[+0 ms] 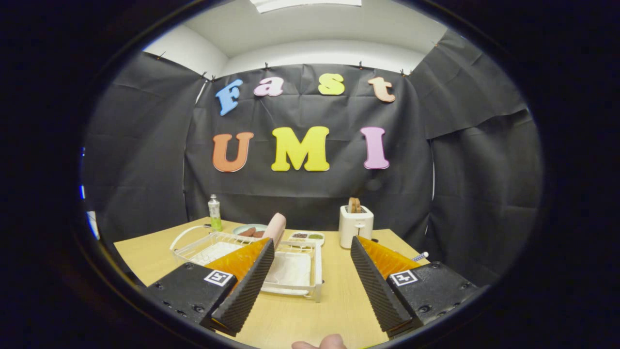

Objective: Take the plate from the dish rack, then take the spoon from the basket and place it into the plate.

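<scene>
My gripper [312, 257] hangs released before the dish rack [295, 271]; approaching crookedly, I risk knocking its pink plate [276, 227] over.

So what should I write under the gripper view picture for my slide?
Open claw hovers over the wooden table, with the white dish rack just ahead of its fingers and a toaster beyond.

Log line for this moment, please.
stage: approach | gripper: open, empty | plate: upright in dish rack, ahead | toaster: beyond
</scene>
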A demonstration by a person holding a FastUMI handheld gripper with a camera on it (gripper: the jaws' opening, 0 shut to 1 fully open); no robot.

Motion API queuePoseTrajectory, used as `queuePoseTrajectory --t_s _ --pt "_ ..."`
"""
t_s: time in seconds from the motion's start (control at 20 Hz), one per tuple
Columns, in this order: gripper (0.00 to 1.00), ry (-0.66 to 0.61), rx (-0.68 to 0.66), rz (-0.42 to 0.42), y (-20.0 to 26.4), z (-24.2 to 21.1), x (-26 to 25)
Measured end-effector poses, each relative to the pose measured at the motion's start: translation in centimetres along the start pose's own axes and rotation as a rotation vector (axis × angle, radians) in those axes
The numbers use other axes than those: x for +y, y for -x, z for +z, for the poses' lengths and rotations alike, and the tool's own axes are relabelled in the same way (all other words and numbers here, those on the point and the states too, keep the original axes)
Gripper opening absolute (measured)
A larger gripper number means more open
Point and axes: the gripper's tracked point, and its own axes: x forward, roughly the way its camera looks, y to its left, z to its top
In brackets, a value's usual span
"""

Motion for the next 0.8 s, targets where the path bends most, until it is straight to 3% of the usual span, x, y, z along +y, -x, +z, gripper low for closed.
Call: queuePoseTrajectory --t_s 0.45,0.8 --pt "1.00 0.020 0.094 0.109 -4.9 4.1 3.3" --pt "1.00 0.018 0.267 0.161 -11.7 5.5 6.2"
